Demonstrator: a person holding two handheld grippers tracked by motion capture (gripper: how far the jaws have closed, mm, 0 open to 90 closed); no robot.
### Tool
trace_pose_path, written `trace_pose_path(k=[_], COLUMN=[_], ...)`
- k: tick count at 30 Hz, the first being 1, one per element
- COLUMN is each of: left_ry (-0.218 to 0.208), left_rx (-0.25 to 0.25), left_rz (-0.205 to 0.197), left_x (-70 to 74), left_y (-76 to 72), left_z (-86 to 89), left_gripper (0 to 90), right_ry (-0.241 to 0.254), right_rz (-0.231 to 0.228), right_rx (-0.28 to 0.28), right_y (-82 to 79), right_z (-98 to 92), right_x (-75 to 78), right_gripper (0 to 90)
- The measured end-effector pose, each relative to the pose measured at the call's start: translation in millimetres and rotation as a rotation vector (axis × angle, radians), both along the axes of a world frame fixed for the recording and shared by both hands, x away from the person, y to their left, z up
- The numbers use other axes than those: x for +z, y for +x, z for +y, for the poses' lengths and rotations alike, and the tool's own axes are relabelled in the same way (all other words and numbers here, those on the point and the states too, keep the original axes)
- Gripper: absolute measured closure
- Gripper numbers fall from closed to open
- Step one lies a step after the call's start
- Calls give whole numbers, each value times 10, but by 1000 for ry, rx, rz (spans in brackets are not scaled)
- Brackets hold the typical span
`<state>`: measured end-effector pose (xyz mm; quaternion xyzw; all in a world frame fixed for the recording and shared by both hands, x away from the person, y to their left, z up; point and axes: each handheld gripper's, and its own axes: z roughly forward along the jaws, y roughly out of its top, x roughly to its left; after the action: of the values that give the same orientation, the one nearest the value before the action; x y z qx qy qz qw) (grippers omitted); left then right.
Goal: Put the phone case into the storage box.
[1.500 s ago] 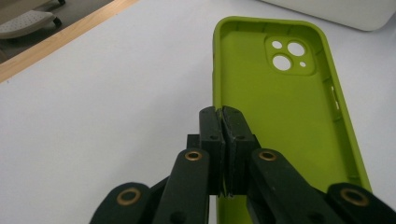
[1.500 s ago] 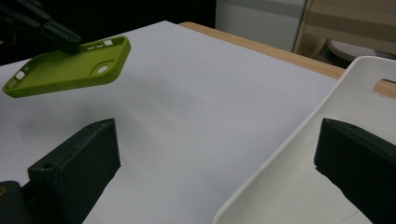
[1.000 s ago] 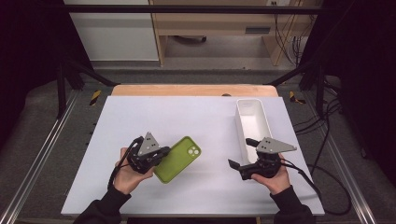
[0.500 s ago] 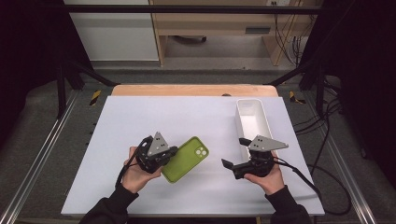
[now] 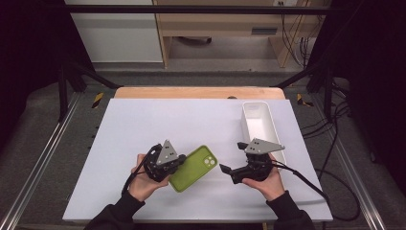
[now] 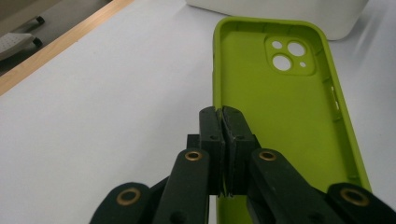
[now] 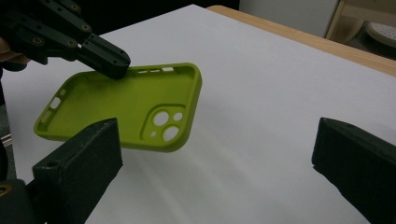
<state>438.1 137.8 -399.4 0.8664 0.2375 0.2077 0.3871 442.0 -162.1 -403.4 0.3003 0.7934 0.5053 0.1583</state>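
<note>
Left gripper (image 5: pixel 178 162) clamped on long edge of green case (image 5: pixel 195 167), holding it lifted just off white table (image 5: pixel 143 124), open side up, camera cutouts toward tray (image 5: pixel 258 125). Right gripper (image 5: pixel 225 168) jaws spread wide, nothing between them, pointing at case's camera end, near but not touching. Pickup done; handover or second grip likely still to come. Versus a second ago: case carried toward centre, right gripper edged in closer to it.

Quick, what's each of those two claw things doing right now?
Left gripper: closed, pinching the side wall of the green phone case.
Right gripper: open, holding nothing.
</note>
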Motion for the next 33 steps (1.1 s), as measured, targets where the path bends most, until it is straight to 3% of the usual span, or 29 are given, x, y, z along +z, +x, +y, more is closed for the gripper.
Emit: trace_pose_path(k=[22,33], left_ry=[44,51], left_rx=[-60,-98], left_rz=[-32,-58], left_x=[-25,15], left_y=[-152,-261], left_z=[-240,-328], left_gripper=[879,879], right_ry=[-11,-10], right_rz=[92,144], right_rx=[3,36], right_y=[68,75], right_z=[118,125], right_x=[-72,-87], right_gripper=[51,163])
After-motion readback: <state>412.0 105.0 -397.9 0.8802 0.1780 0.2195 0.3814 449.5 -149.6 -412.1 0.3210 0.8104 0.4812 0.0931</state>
